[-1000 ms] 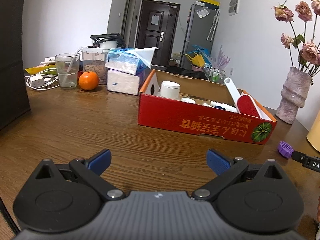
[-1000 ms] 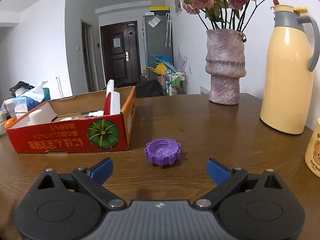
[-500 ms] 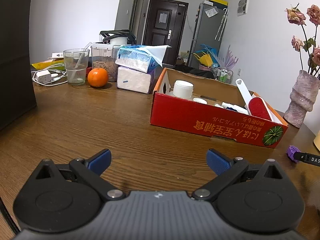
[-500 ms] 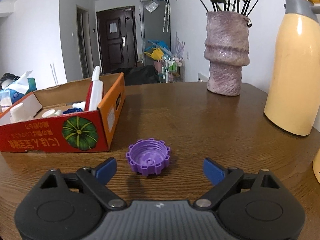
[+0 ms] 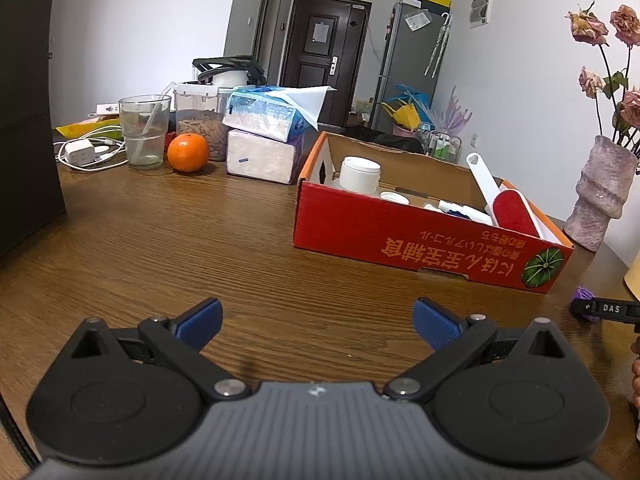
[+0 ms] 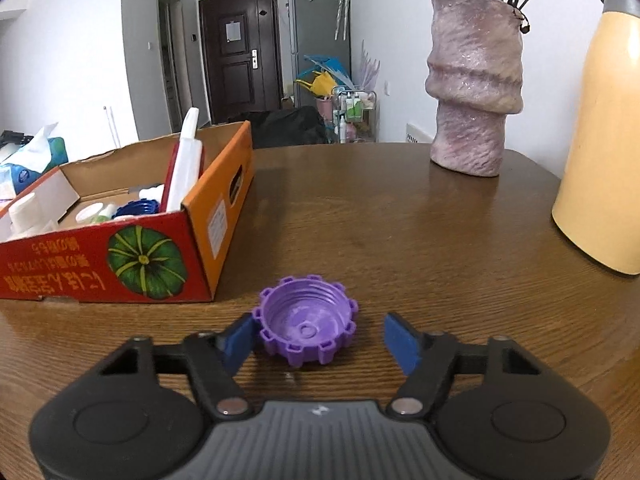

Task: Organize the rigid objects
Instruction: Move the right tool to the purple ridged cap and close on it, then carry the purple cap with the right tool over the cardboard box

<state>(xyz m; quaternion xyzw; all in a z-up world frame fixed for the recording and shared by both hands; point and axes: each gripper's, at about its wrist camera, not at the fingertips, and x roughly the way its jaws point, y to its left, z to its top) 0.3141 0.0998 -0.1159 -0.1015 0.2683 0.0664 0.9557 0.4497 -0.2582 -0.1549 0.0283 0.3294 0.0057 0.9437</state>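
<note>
The right claw [image 6: 318,338] sits low over the tabletop [image 6: 420,240] with its blue pads spread around the purple cap [image 6: 307,325]. The left pad [image 6: 239,340] is at the cap's rim, touching or nearly so (I cannot tell which), while the other pad stands clear on the far side, so the claw is open and grips nothing. The cap lies open side up, just in front of the corner of the red box [image 6: 120,260]. In the box are a white jar [image 5: 359,174], a lint roller [image 5: 512,212] leaning on the wall, a blue cap [image 6: 136,208] and small white pieces. The left claw [image 5: 318,320] hovers wide open and empty above bare wood, well apart from the box. A vase [image 6: 474,92] and a yellow flask [image 6: 604,148] stand beyond the right claw.
</note>
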